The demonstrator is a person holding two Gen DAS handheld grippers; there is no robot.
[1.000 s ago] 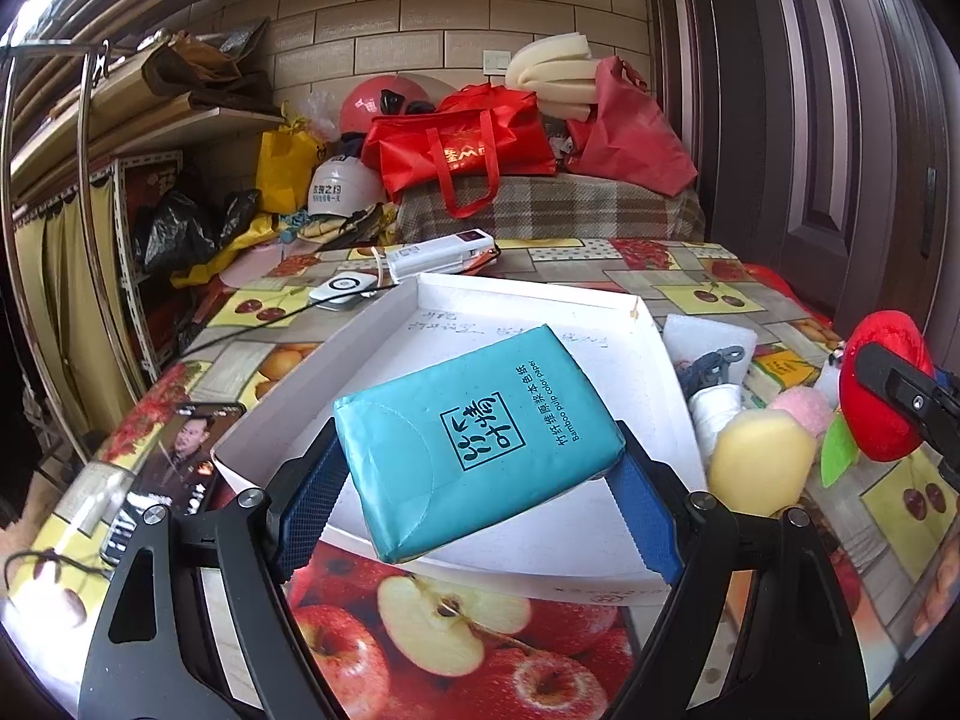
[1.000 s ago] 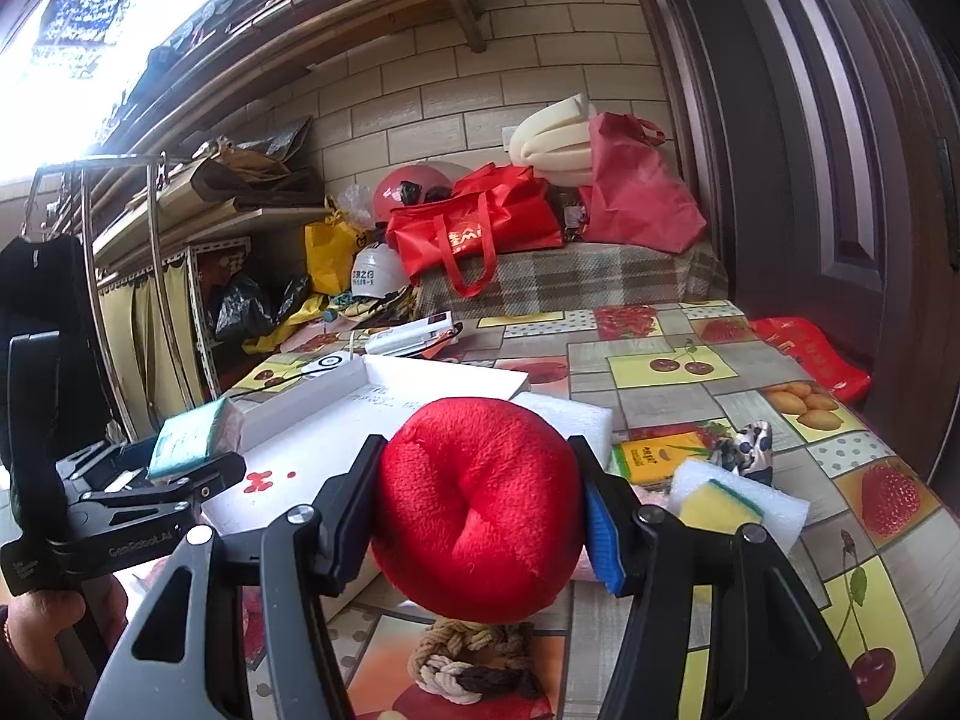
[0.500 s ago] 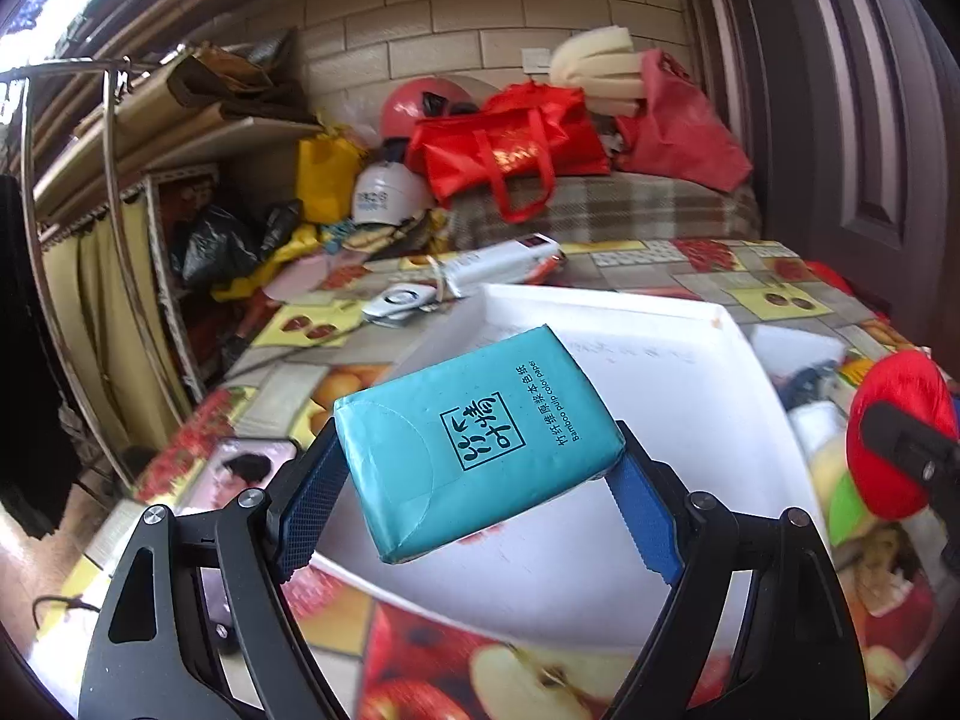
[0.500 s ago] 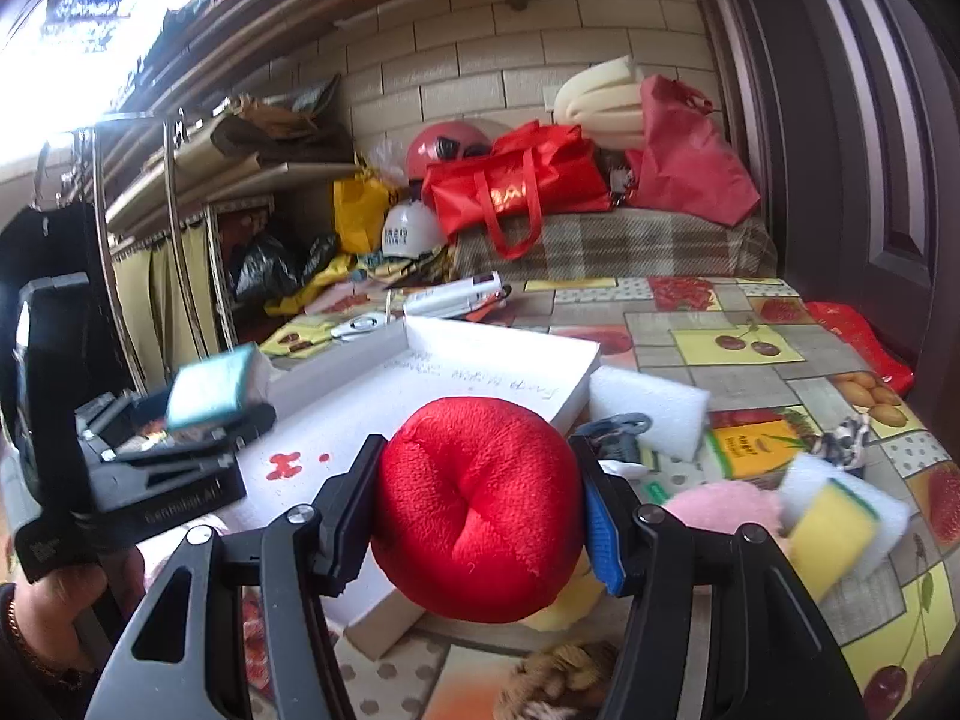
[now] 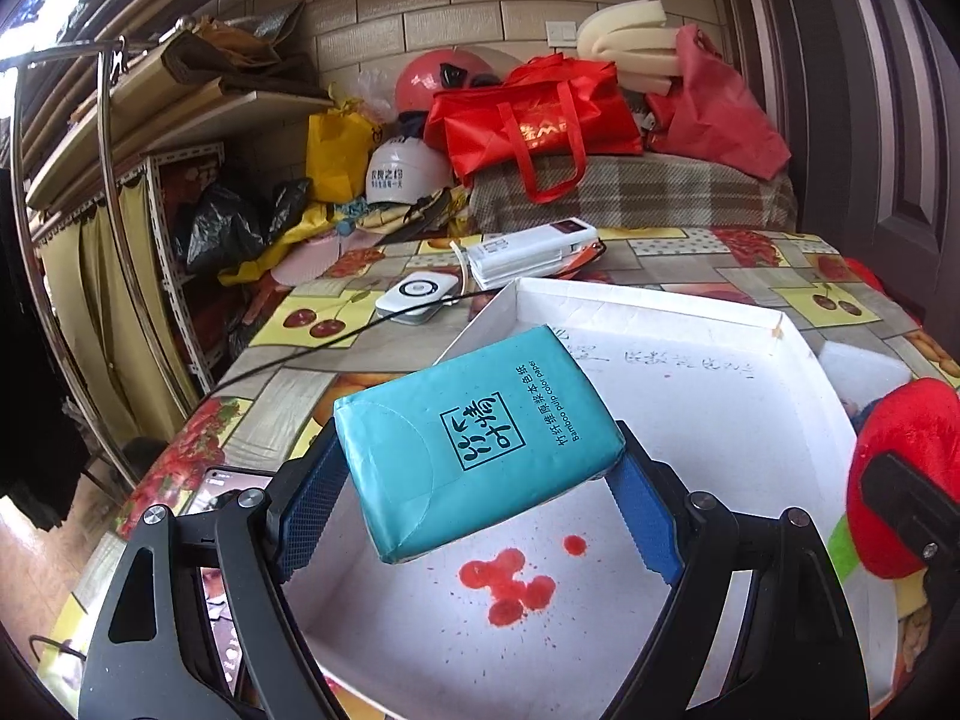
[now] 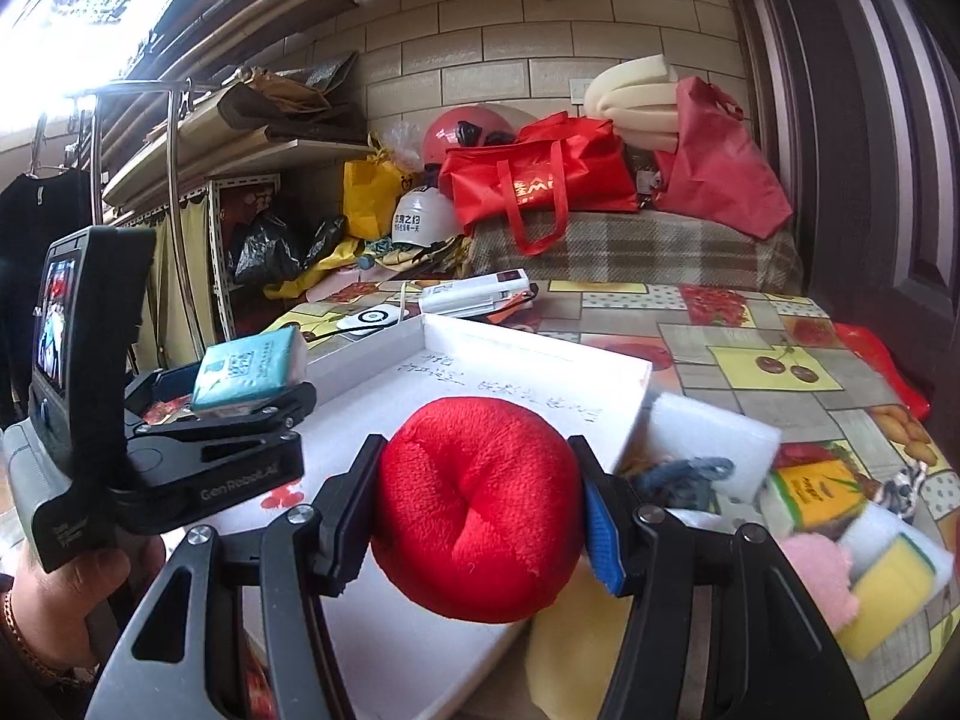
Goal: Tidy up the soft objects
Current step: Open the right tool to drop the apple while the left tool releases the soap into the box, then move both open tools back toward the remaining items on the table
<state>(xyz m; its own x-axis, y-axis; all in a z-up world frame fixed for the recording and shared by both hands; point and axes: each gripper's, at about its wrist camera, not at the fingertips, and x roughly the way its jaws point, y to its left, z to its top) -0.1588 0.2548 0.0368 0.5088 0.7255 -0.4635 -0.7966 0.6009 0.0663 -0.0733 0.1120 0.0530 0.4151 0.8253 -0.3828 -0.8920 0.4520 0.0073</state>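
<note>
My left gripper (image 5: 480, 480) is shut on a teal tissue pack (image 5: 474, 438) and holds it above the near left part of a shallow white box (image 5: 690, 312). The pack also shows in the right wrist view (image 6: 249, 366), over the box's left wall. My right gripper (image 6: 474, 510) is shut on a red plush apple (image 6: 477, 510), held above the box's (image 6: 540, 354) near right edge. The apple also shows at the right edge of the left wrist view (image 5: 900, 456). The box floor bears red stains (image 5: 510, 582) and handwriting.
Right of the box lie a white foam block (image 6: 714, 438), a yellow-green sponge (image 6: 888, 588), a pink soft thing (image 6: 816, 576) and a yellow sponge (image 6: 570, 660). A phone (image 5: 222, 492) lies left of the box. A white device (image 5: 417, 294) and remote (image 5: 531, 252) lie beyond it.
Both grippers have moved forward and left over the white box with their loads. The tissue pack now hangs over the box's near left part, the apple over its near right edge.
</note>
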